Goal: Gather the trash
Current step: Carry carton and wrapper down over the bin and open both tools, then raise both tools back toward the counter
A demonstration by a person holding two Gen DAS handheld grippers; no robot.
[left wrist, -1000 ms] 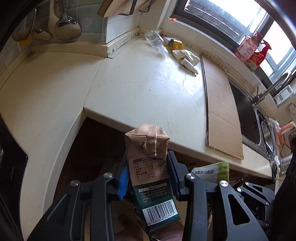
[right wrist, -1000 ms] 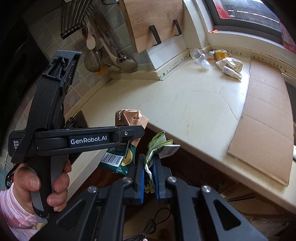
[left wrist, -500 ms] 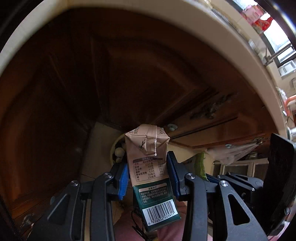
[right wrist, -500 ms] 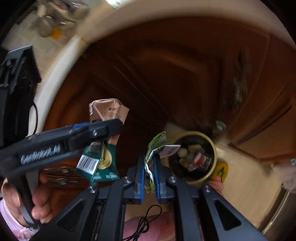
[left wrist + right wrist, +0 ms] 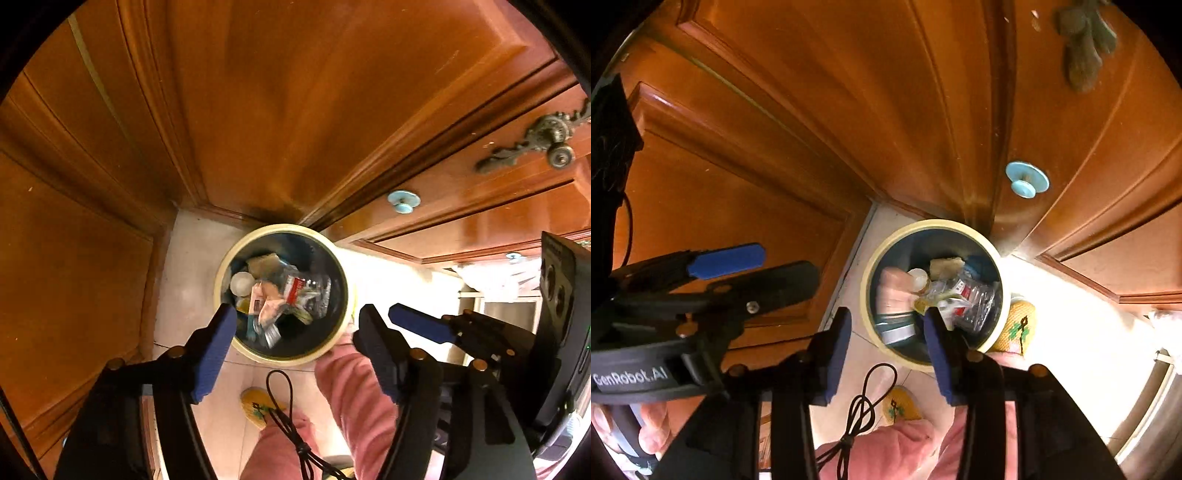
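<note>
A round trash bin (image 5: 221, 271) with a cream rim stands on the floor in a corner of wooden cabinets, part full of wrappers and bottles. My left gripper (image 5: 295, 339) hangs over it, jaws opening, nothing between its blue pads. My right gripper (image 5: 886, 350) is beside it over the same bin (image 5: 866, 291), jaws also opening and empty. A blurred brown and green carton (image 5: 895, 306) is dropping into the bin. The left gripper (image 5: 785, 266) shows at the left of the right wrist view, held by a hand.
Brown cabinet doors (image 5: 295, 110) enclose the bin on three sides, with a pale blue knob (image 5: 1027, 181) and an ornate metal handle (image 5: 546, 140). A person's pink trouser legs (image 5: 351, 398), yellow slippers (image 5: 1019, 325) and a black cable (image 5: 860, 406) lie below.
Both grippers came down from the countertop to just above the bin. Both have opened; the carton has left the left one and the green wrapper has left the right one.
</note>
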